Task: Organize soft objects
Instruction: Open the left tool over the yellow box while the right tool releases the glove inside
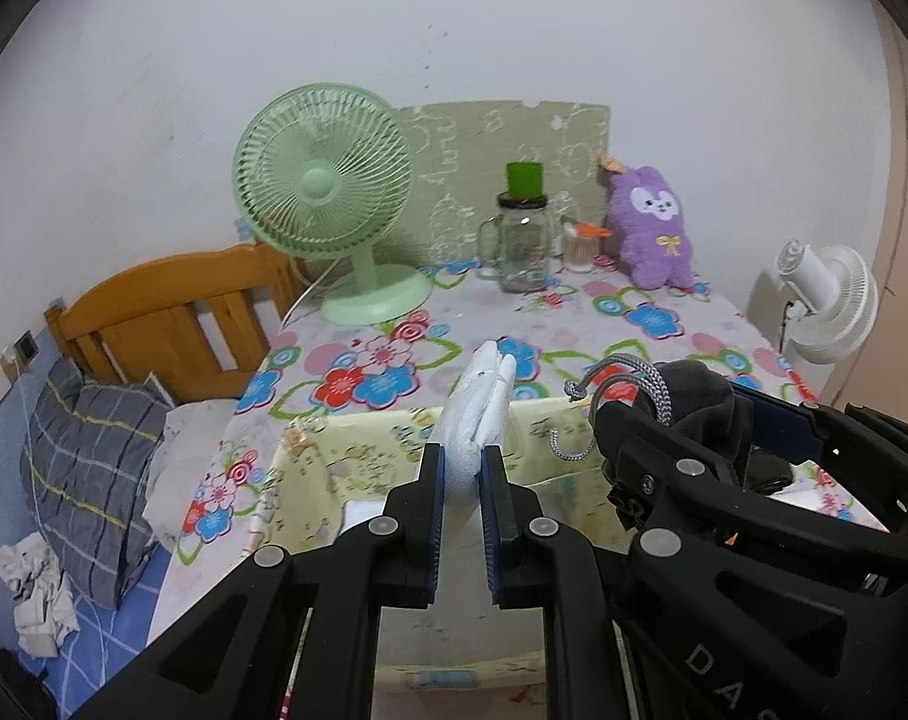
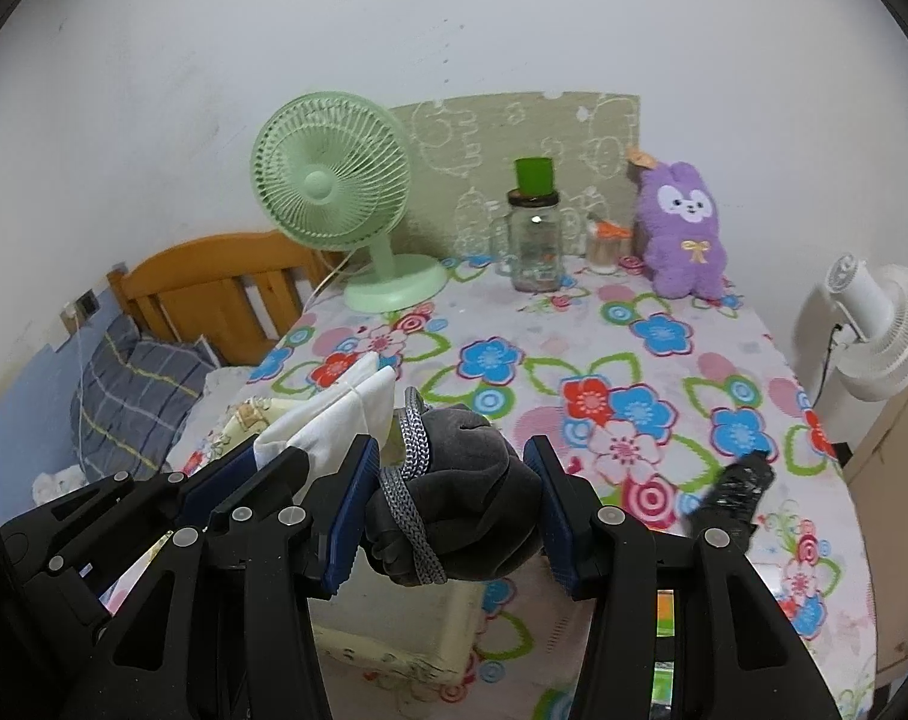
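Note:
My left gripper [image 1: 461, 468] is shut on a folded white cloth [image 1: 478, 408] that sticks up between its fingers, above a pale yellow fabric box [image 1: 357, 462]. My right gripper [image 2: 447, 480] is shut on a dark grey bundled garment [image 2: 472, 492] with a grey braided cord [image 2: 414, 468]. The right gripper also shows in the left wrist view [image 1: 694, 456], close to the right of the left one. The white cloth shows in the right wrist view [image 2: 345, 414]. A purple plush rabbit [image 1: 652, 228] sits at the table's far right corner.
The floral-cloth table [image 2: 634, 360] carries a green desk fan [image 1: 327, 192], a glass jar with a green cap [image 1: 523, 234] and a small cup [image 1: 580, 246]. A black object [image 2: 736, 486] lies at the right. A bed with a plaid pillow [image 1: 87, 468] is left; a white fan [image 1: 826, 300] is right.

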A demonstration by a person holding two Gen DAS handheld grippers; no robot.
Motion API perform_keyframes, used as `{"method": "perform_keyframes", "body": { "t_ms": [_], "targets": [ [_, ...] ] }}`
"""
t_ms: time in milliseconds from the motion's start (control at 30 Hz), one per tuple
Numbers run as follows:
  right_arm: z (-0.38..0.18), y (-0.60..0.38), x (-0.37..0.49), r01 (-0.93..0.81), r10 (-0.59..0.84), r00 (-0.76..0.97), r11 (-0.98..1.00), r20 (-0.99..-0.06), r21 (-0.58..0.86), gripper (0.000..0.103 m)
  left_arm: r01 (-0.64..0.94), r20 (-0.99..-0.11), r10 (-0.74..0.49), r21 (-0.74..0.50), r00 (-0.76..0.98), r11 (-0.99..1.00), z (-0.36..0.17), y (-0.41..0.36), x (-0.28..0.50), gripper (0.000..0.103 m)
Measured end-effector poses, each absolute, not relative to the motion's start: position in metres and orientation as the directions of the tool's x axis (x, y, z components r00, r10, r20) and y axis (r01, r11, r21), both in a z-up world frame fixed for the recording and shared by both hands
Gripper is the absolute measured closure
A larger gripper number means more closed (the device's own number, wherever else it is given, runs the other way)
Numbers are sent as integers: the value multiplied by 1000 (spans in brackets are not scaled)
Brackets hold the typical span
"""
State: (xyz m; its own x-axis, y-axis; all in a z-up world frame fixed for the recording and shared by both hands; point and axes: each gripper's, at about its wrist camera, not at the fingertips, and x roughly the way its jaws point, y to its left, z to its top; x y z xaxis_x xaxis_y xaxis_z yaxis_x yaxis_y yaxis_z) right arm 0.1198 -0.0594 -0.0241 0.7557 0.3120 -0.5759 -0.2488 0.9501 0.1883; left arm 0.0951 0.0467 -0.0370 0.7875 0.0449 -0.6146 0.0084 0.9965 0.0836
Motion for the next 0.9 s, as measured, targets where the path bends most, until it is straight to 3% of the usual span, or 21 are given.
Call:
{"method": "perform_keyframes", "body": {
  "t_ms": [367, 600, 833, 900],
  "targets": [
    [-46, -31, 145, -310, 376, 704, 926, -603, 215, 49, -33, -669, 102, 114, 736, 993, -63, 72, 112, 93],
    [-56, -17, 156, -325, 394, 683, 918, -615, 227, 49, -57, -703, 116, 108, 701, 993, -77, 83, 117, 87],
    [-68, -7, 163, -344, 392, 647, 916, -654, 209, 44, -65, -720, 103, 80, 686, 995, -83, 88, 117, 53],
    [-68, -6, 162, -352, 388, 647, 916, -657, 194, 34, -61, -719, 93, 70, 689, 996, -82, 88, 117, 43]
  ]
}}
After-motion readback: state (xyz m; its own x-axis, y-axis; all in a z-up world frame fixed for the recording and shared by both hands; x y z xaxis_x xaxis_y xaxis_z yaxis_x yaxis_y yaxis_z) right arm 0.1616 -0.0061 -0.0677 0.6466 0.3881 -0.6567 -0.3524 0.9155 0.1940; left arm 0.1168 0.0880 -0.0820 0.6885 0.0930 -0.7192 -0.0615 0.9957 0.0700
